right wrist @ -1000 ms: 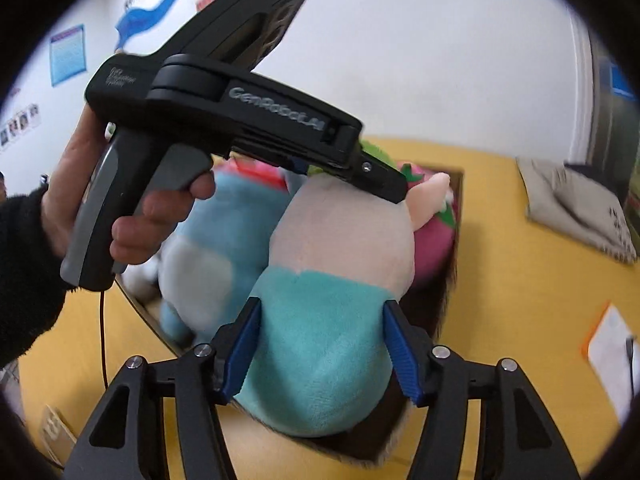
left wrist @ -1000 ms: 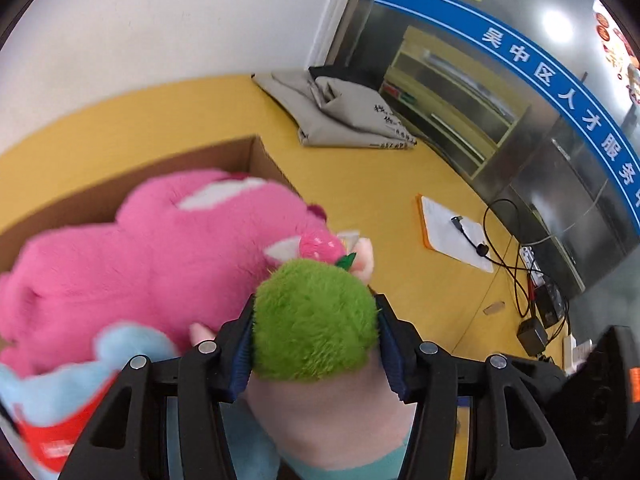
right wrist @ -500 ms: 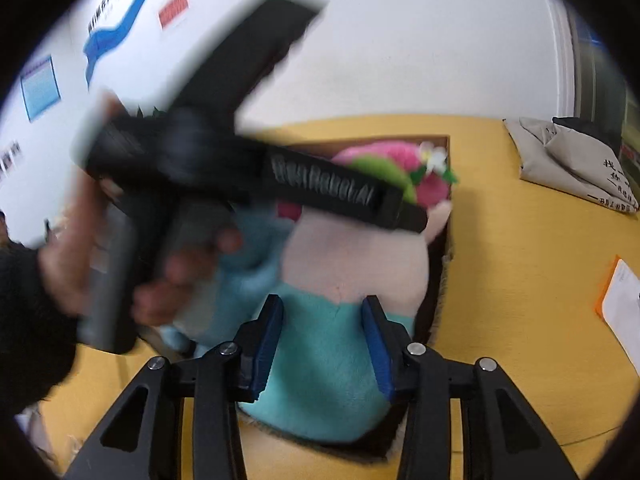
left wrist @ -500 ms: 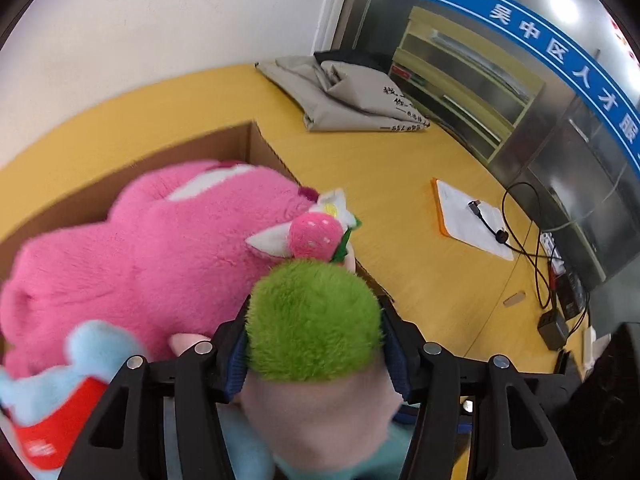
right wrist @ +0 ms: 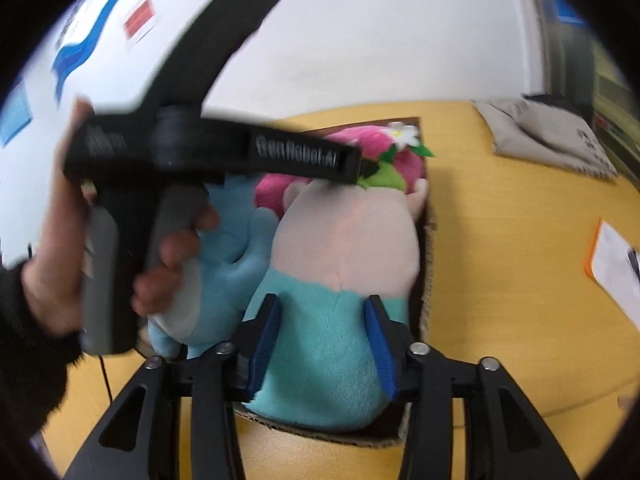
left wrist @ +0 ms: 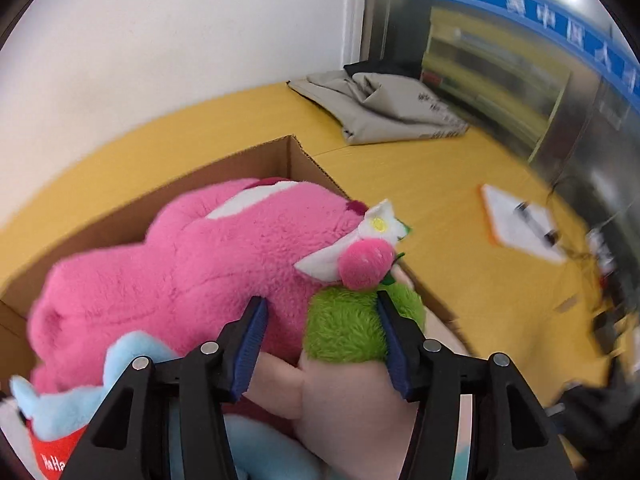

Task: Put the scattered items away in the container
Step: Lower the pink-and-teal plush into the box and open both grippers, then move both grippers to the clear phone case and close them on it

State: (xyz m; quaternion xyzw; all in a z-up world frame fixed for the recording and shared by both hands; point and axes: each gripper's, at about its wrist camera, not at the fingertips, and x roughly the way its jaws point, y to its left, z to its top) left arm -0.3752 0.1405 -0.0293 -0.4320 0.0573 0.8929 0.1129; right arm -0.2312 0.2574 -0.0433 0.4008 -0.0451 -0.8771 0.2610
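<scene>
Doll [right wrist: 340,248] lies inside just-opened right gripper [right wrist: 321,307]; left gripper [left wrist: 320,305] loosely straddles its half-hidden head.

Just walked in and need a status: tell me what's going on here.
A person holds a claw in each hand, settling a green-haired plush doll into a cardboard box beside a pink plush bear and a light blue plush. The left claw straddles the doll's green hair loosely. The right claw has jaws that have just been opening, with the doll's teal body between them.
</scene>
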